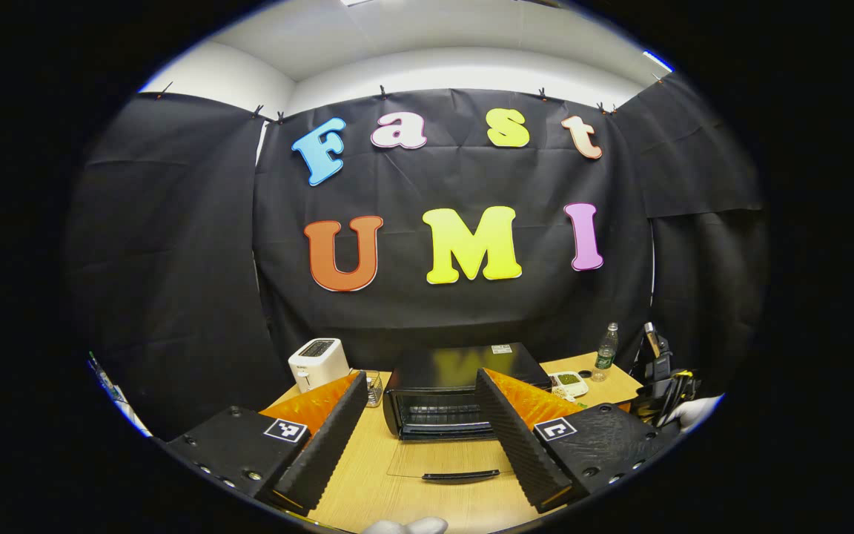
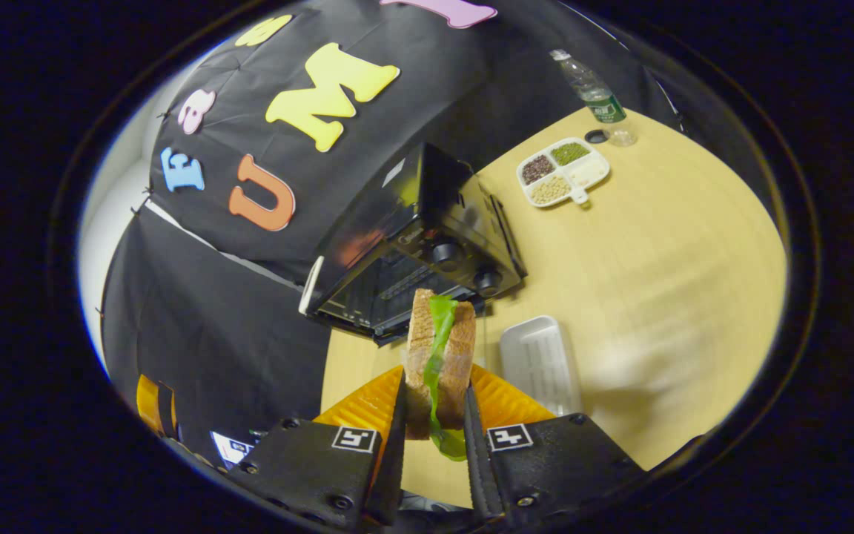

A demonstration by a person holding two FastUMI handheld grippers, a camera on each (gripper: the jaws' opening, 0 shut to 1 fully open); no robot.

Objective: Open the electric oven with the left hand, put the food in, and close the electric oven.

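The right gripper (image 2: 433,415), clamped on a brown bread sandwich with green lettuce (image 2: 438,356) standing on edge, faces the black electric oven (image 2: 412,245) just ahead, glass door (image 1: 453,463) dropped flat on the table, while the left gripper (image 1: 421,437) hangs spread, holding nothing.

Wood table (image 2: 664,245) w/ oven (image 1: 464,389), toaster (image 1: 317,362), bottle (image 2: 596,96), divided dish (image 2: 564,170), white tray (image 2: 542,363).
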